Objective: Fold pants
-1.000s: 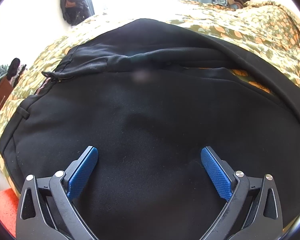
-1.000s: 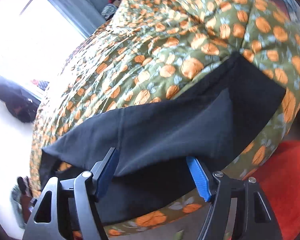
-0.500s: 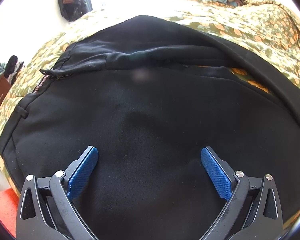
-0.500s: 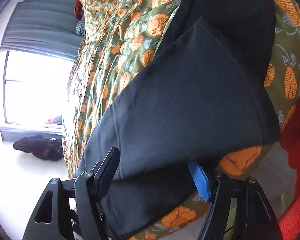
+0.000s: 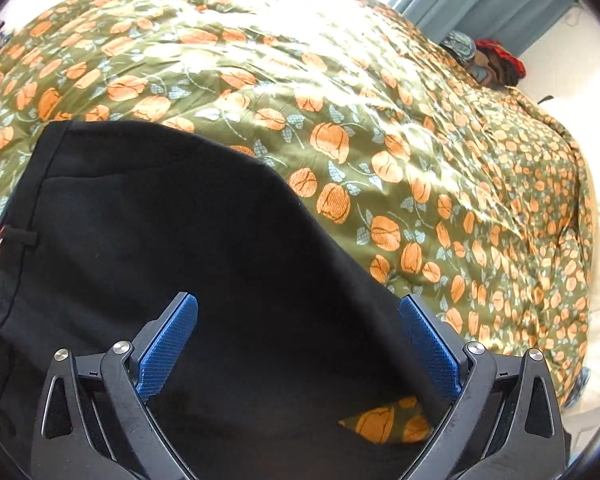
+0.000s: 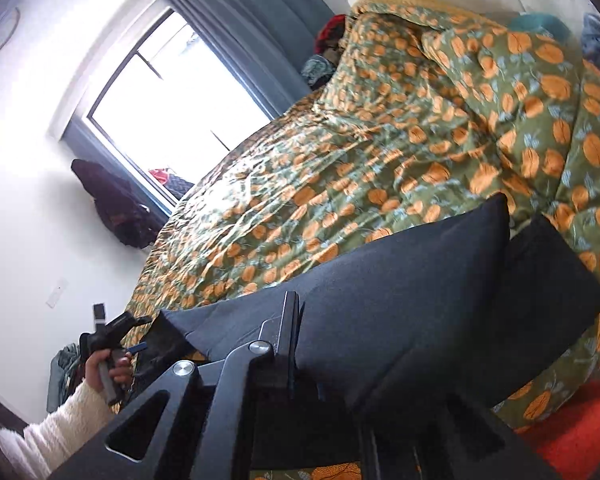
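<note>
Left gripper (image 5: 298, 350): blue-padded jaws spread wide, nothing between them, poised over the waistband end of the black fabric pants (image 5: 172, 248), which lie on the olive bedspread with orange flower print (image 5: 340, 100). A belt loop and striped inner band show at the far left edge. Right gripper (image 6: 364, 344): black fingers drawn together over a lifted pant leg; the cloth drapes over the jaws, so looks clamped on it, though the far finger is buried under fabric. The leg hem sits toward the bed's right edge, above a red rug (image 6: 572, 420).
</note>
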{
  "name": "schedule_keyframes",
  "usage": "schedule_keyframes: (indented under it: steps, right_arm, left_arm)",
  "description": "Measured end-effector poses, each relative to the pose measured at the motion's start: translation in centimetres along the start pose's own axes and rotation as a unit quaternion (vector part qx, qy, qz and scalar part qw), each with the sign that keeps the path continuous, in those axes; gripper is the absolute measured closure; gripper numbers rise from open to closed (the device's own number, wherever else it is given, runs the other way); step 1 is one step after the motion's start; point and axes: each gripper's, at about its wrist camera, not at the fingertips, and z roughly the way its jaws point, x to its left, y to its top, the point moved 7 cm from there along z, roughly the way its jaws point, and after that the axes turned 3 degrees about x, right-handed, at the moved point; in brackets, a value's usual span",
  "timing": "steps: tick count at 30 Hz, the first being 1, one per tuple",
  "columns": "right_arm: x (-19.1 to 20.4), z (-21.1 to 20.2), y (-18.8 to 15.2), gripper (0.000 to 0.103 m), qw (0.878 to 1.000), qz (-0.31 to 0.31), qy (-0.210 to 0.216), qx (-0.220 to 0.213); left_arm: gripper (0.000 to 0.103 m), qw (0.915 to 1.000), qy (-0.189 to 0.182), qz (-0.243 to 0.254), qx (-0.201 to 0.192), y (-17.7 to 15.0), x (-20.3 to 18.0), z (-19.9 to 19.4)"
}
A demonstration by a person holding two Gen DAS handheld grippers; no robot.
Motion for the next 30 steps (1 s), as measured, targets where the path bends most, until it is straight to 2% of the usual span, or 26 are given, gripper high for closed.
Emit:
schedule_keyframes:
  steps: [2, 4, 5, 6, 7, 9, 10, 12, 14, 16, 18, 20, 21, 23, 25, 27, 28, 30]
  right_arm:
    - [0.8, -1.8, 0.2, 0.096, 0.999, -0.02, 0.025, -0.005]
    - [1.6, -3.1, 0.1, 0.096, 0.998, -0.039, 0.05, -0.006]
    - [1.8, -3.6, 0.1, 0.096, 0.997, -0.05, 0.062, -0.006]
    - [2.0, -4.1, 0.3, 0.096, 0.996, -0.061, 0.069, -0.006]
    - [2.1, -4.6, 0.4, 0.096, 0.995, -0.07, 0.074, -0.006]
    - [2.0, -5.0, 0.7, 0.096, 0.993, -0.077, 0.086, -0.005]
    - [1.9, -5.2, 0.9, 0.096, 0.993, -0.079, 0.087, -0.004]
    - [1.2, -4.5, 1.7, 0.096, 0.994, -0.088, 0.065, -0.003]
    - [0.1, -3.6, 3.1, 0.096, 0.995, -0.088, 0.046, -0.007]
    - [-0.6, -3.3, 5.0, 0.096, 0.995, -0.091, 0.041, -0.022]
    - [-1.0, -3.2, 6.2, 0.096, 0.994, -0.096, 0.046, -0.024]
    - [-2.2, -2.5, 5.8, 0.096, 0.995, -0.09, 0.039, 0.009]
    - [-3.4, -1.6, 4.9, 0.096, 0.995, -0.084, 0.025, 0.043]
    - [-7.1, 0.7, 1.8, 0.096, 0.991, -0.054, -0.024, 0.118]
    - [-11.5, 3.0, -1.9, 0.096, 0.98, -0.015, -0.066, 0.186]
    - [-15.0, 4.7, -4.8, 0.096, 0.969, 0.005, -0.098, 0.227]
    - [-16.0, 5.0, -5.5, 0.094, 0.966, 0.009, -0.109, 0.233]
    - [-17.3, 4.8, -5.7, 0.089, 0.969, 0.027, -0.108, 0.219]
  left_arm:
    - [0.009, 0.9999, 0.0, 0.002, 0.015, 0.4, -0.4, 1.1]
    - [0.037, 0.9993, 0.0, 0.004, 0.037, 0.1, -0.7, 2.2]
    - [0.043, 0.9988, -0.002, 0.001, 0.048, -0.2, -0.7, 2.6]
    - [0.055, 0.9984, -0.003, -0.005, 0.056, -0.3, -0.6, 3.0]
    - [0.073, 0.9981, -0.009, -0.01, 0.06, -0.5, -0.7, 3.3]
    - [0.098, 0.9975, -0.034, -0.026, 0.056, -0.9, -1.1, 3.0]
    - [0.099, 0.998, -0.039, -0.03, 0.04, -0.9, -1.2, 2.1]
    - [0.1, 0.9981, -0.055, -0.026, -0.004, -0.7, -2.2, -1.1]
    - [0.1, 0.995, -0.081, -0.021, -0.055, -0.9, -3.0, -5.9]
    - [0.099, 0.9894, -0.092, -0.004, -0.112, -2.5, -3.1, -11.6]
    - [0.099, 0.9855, -0.081, 0.015, -0.148, -5.7, -2.2, -15.7]
    - [0.099, 0.9878, -0.059, 0.021, -0.143, -10.7, -0.3, -16.6]
    - [0.098, 0.9914, -0.037, 0.022, -0.124, -13.7, 0.9, -15.7]
    - [0.098, 0.9979, 0.006, 0.018, -0.062, -18.9, 3.4, -11.7]
    - [0.099, 0.9996, 0.027, -0.007, -0.008, -22.8, 5.8, -7.7]
    - [0.099, 0.9991, 0.033, -0.024, -0.003, -24.4, 6.4, -6.2]
    - [0.099, 0.9992, 0.029, -0.028, -0.003, -24.6, 6.3, -6.1]
    - [0.099, 0.9995, 0.027, -0.015, -0.003, -24.4, 5.5, -6.3]
